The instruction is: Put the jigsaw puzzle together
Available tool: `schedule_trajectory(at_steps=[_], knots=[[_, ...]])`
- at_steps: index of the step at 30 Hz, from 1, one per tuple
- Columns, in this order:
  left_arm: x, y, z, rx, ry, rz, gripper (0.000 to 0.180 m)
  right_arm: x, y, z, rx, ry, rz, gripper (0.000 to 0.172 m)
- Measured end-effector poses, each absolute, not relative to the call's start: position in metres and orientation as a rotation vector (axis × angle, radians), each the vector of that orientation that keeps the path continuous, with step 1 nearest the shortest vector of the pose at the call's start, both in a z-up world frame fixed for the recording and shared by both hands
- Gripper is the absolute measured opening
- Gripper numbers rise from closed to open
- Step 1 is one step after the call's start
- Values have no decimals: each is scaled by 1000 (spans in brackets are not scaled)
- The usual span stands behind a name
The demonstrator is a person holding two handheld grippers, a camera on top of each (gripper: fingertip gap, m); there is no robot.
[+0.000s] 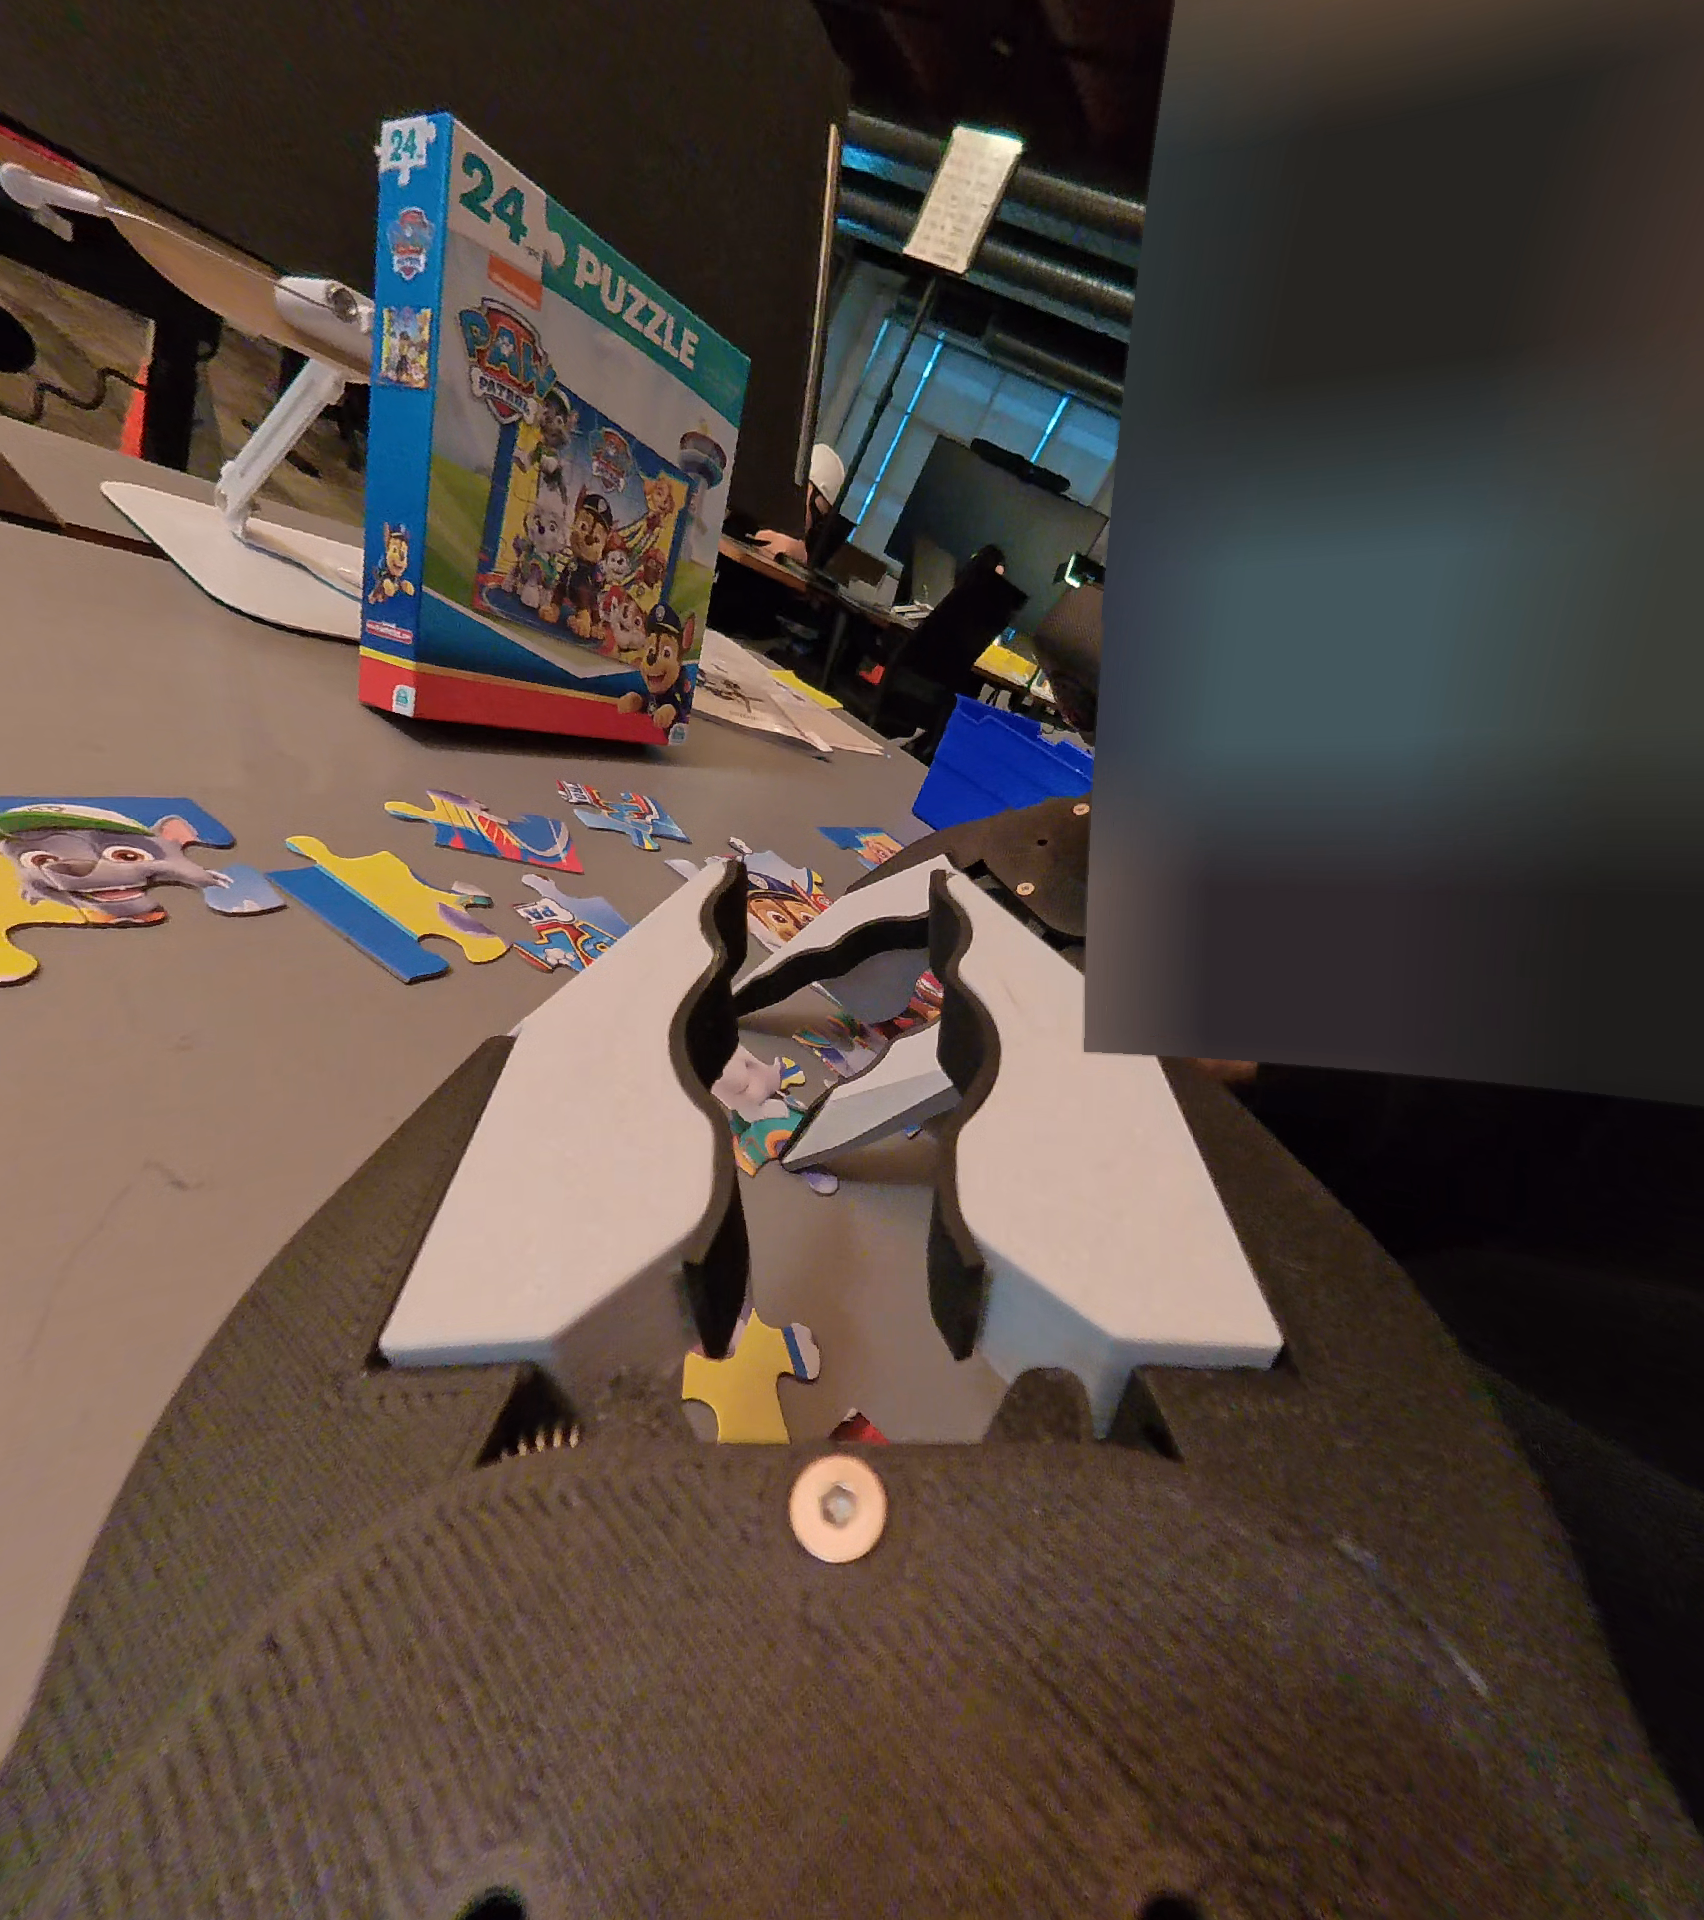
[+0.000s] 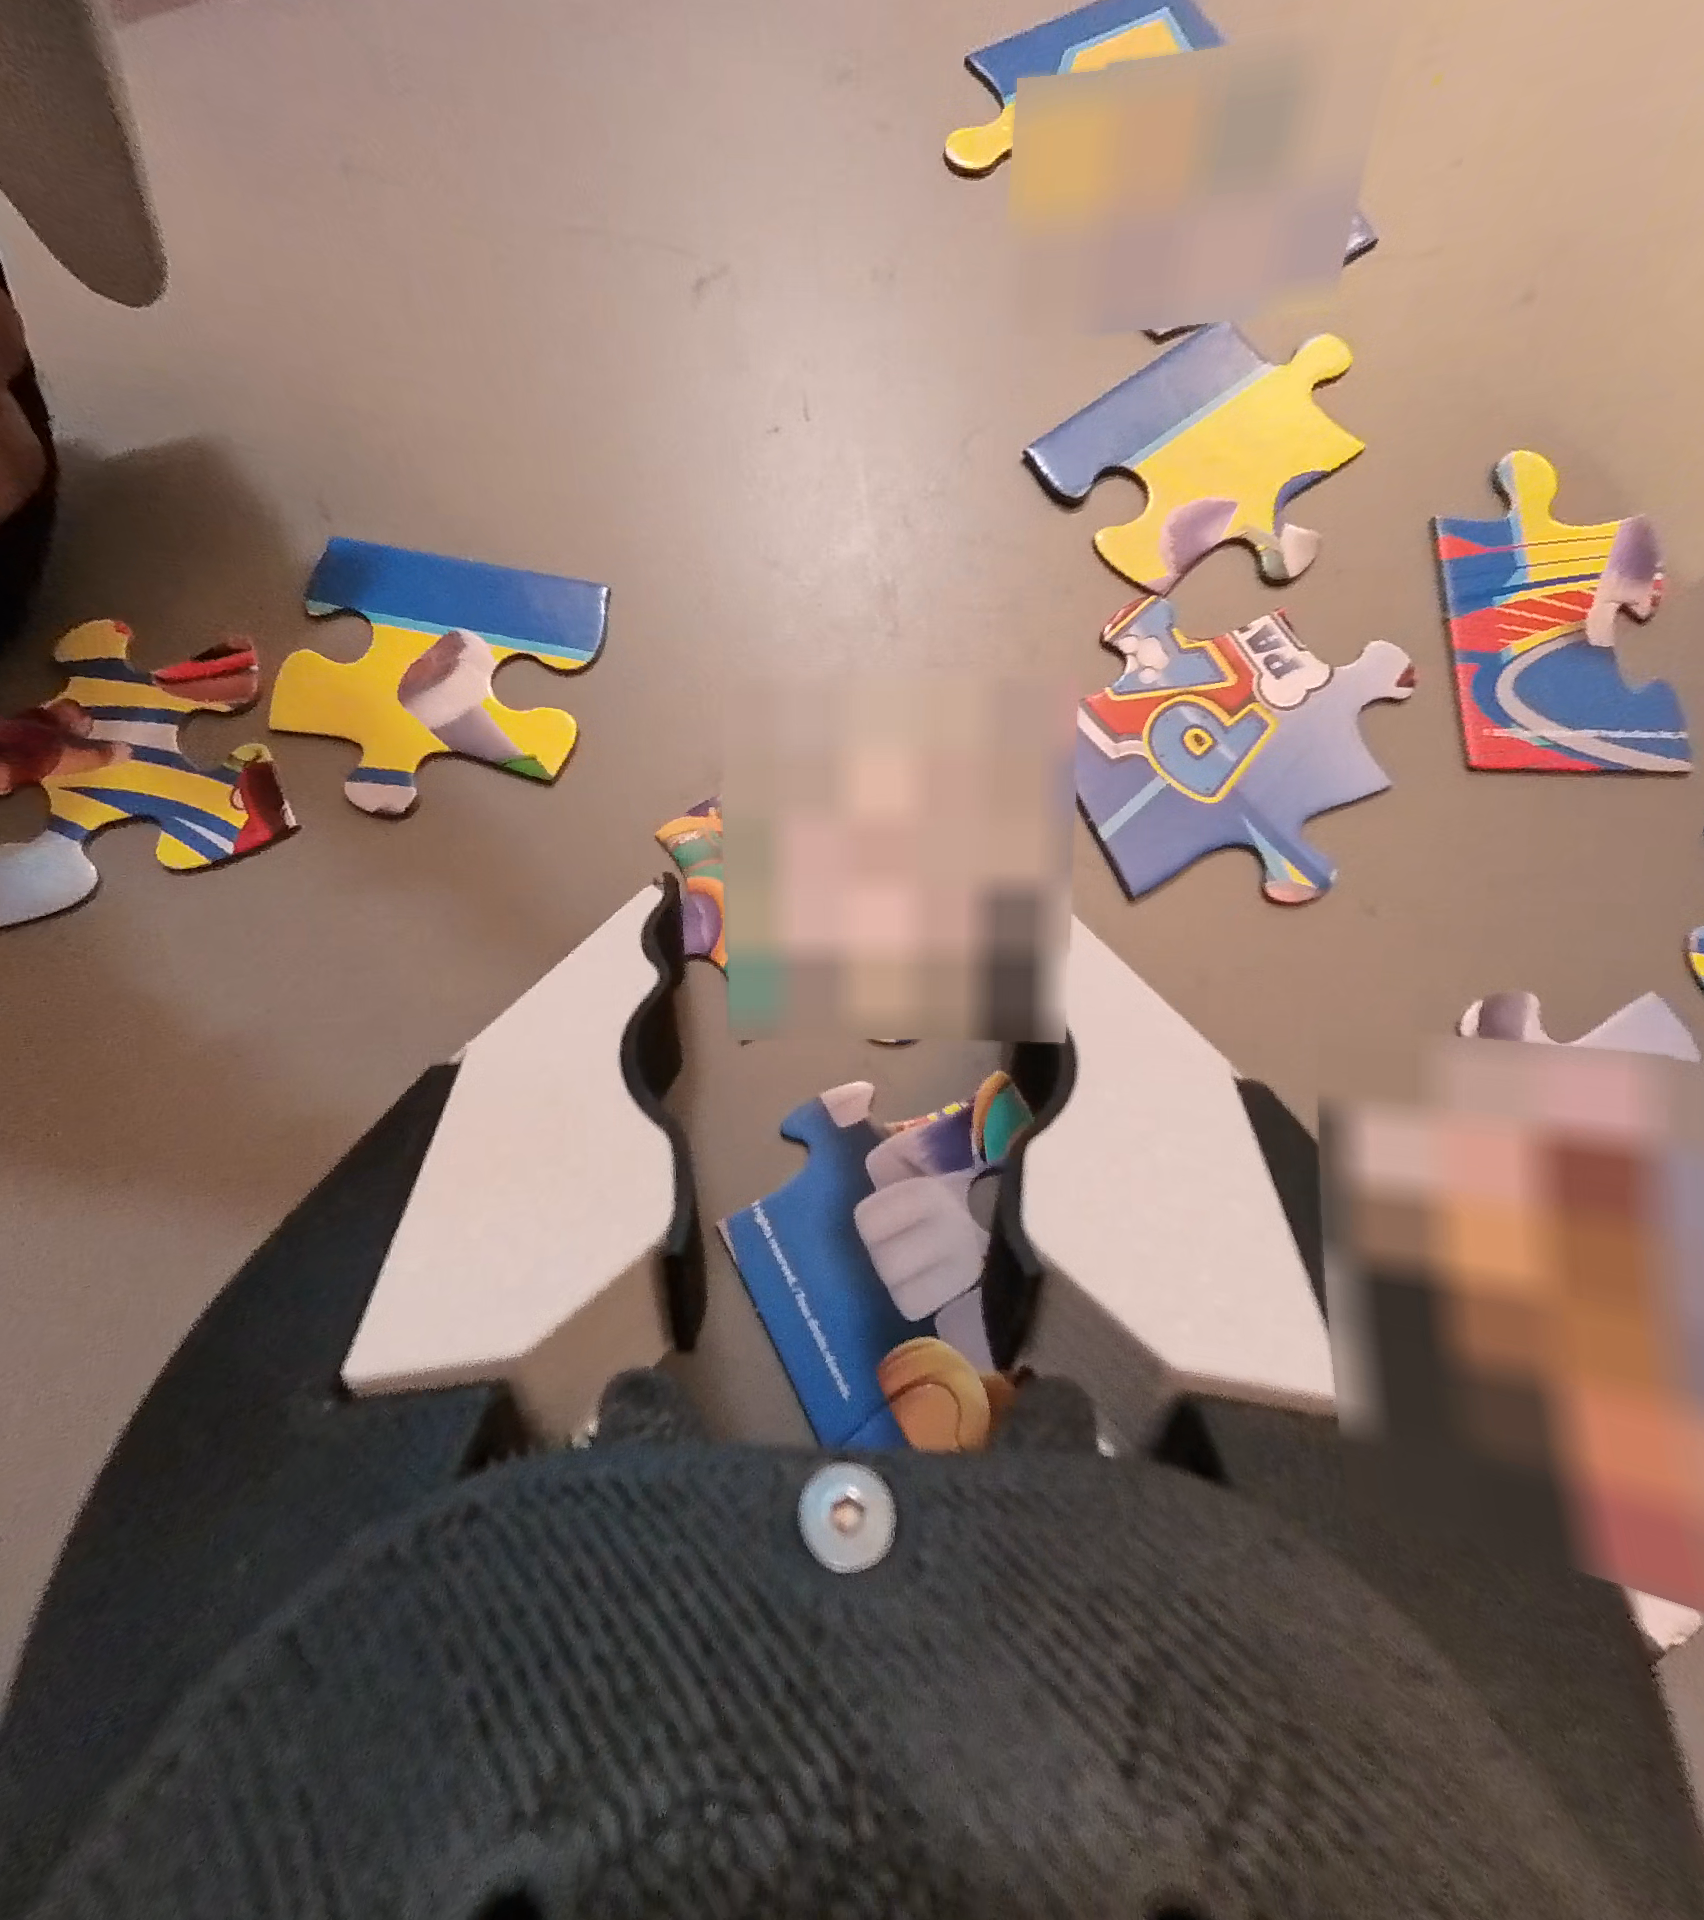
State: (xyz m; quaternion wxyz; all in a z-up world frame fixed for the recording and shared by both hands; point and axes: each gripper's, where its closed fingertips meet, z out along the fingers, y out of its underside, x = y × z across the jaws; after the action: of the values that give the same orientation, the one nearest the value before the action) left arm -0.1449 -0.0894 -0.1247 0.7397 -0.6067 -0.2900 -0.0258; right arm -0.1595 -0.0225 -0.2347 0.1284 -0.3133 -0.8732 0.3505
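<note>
The grey desk (image 2: 536, 312) carried scattered puzzle pieces. Right tongs (image 2: 858, 935) stood wide over a blue piece (image 2: 827, 1278), gripping nothing. Left tongs (image 1: 837, 894) were partly open, bare, nearest the right tongs.

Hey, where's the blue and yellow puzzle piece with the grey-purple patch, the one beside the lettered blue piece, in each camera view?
Left wrist view: the blue and yellow puzzle piece lies centre-left, at mid-height.
Right wrist view: it lies at upper right.
Shared landmark: the lettered blue piece right beside it.
</note>
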Motion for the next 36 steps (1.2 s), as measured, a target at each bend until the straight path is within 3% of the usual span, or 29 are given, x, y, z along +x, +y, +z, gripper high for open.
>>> schedule_trajectory(at_steps=[14,36], knots=[[-146,-89,-125,-1338,-638,-41,35,-176,17,-207,-874,-2448,1038,62],[-148,-86,-129,-1369,-645,-21,37,-182,53,-228,-748,-2504,948,62]])
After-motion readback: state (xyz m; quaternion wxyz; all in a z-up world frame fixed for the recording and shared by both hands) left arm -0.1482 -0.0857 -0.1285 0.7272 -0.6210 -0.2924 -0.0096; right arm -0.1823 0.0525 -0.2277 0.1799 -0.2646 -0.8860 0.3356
